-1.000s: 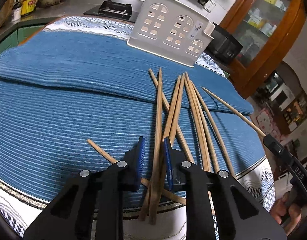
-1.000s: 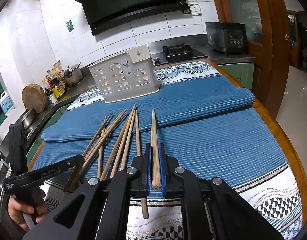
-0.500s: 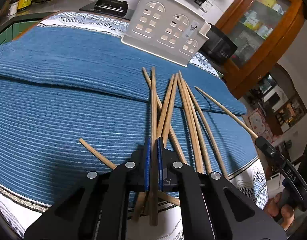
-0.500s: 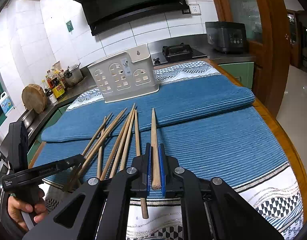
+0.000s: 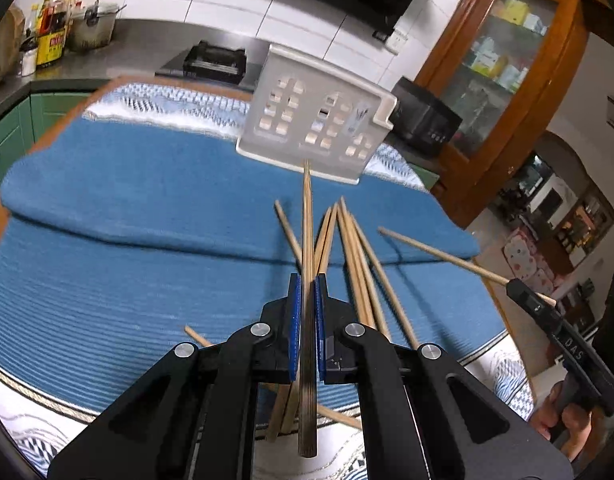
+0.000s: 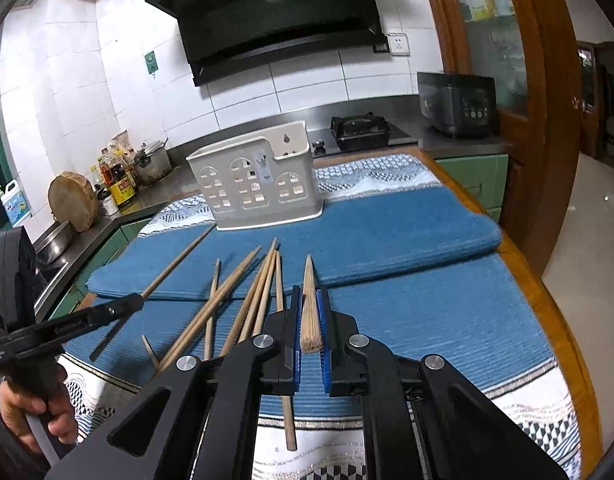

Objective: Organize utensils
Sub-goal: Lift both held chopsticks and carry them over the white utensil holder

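Observation:
My left gripper [image 5: 305, 280] is shut on one wooden chopstick [image 5: 306, 220], lifted off the cloth with its tip pointing at the white slotted utensil holder [image 5: 315, 128]. Several loose chopsticks [image 5: 359, 256] lie fanned on the blue cloth just beyond and right of it. My right gripper [image 6: 309, 290] is shut on another chopstick [image 6: 310, 332], held above the cloth and aimed toward the holder [image 6: 255, 184]. In the right wrist view the left gripper [image 6: 135, 302] appears at the left with its chopstick [image 6: 179, 258] raised over the loose chopsticks [image 6: 243, 292].
A folded blue cloth [image 6: 407, 240] covers the table, whose wooden edge [image 6: 547, 292] runs along the right. Behind the holder are a gas stove [image 6: 359, 128], a black cooker [image 6: 459, 104] and a wooden cabinet [image 5: 503, 60]. Bottles and a pot [image 6: 123, 168] crowd the counter at left.
The left gripper closed on a chopstick lying between its jaws and lifted it off the pile, tip toward the holder. The right gripper kept its chopstick and hardly moved.

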### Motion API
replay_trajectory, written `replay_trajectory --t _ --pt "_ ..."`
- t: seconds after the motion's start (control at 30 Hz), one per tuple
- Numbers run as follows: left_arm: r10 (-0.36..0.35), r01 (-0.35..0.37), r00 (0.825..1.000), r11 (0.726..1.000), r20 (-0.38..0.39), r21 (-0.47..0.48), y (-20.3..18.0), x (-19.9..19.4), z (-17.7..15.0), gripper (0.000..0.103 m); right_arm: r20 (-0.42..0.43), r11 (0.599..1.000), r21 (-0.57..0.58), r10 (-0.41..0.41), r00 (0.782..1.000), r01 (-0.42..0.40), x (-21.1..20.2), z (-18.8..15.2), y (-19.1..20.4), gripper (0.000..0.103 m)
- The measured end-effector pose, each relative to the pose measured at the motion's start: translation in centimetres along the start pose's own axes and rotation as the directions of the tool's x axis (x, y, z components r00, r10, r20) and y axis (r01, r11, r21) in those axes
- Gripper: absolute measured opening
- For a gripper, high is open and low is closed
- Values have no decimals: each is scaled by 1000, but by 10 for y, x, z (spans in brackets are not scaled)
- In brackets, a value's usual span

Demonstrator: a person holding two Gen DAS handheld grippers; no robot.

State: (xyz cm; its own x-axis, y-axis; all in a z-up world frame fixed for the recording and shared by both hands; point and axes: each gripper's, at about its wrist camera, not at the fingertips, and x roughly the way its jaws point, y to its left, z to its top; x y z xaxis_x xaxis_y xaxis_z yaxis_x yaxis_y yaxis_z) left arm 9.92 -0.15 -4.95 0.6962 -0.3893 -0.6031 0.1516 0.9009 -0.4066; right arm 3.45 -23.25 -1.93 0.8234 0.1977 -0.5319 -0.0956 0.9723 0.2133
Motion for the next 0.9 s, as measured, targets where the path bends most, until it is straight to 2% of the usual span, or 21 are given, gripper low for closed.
replay_trajectory --t 0.13,0.2,0.3,0.43,0.7,0.9 --pt "-46 46 999 999 5 20 -4 -9 15 5 23 999 -37 -1 1000 2 -3 13 5 7" --pt "-14 16 1000 998 -28 56 -8 -6 19 5 30 999 -53 1 1000 1 -4 21 6 7" --pt "-2 8 998 996 -59 92 -9 -3 18 5 41 998 -67 3 999 0 -6 28 8 7" --pt "6 1 997 996 -75 87 -4 -4 15 5 47 998 -66 10 999 -7 -7 33 8 7" --pt "3 -1 1000 997 -29 79 -5 -12 25 5 56 996 -79 34 998 -29 -10 43 11 7" --pt "4 -4 1000 993 5 116 -15 -18 47 5 56 989 -98 117 992 -111 -16 86 12 7"
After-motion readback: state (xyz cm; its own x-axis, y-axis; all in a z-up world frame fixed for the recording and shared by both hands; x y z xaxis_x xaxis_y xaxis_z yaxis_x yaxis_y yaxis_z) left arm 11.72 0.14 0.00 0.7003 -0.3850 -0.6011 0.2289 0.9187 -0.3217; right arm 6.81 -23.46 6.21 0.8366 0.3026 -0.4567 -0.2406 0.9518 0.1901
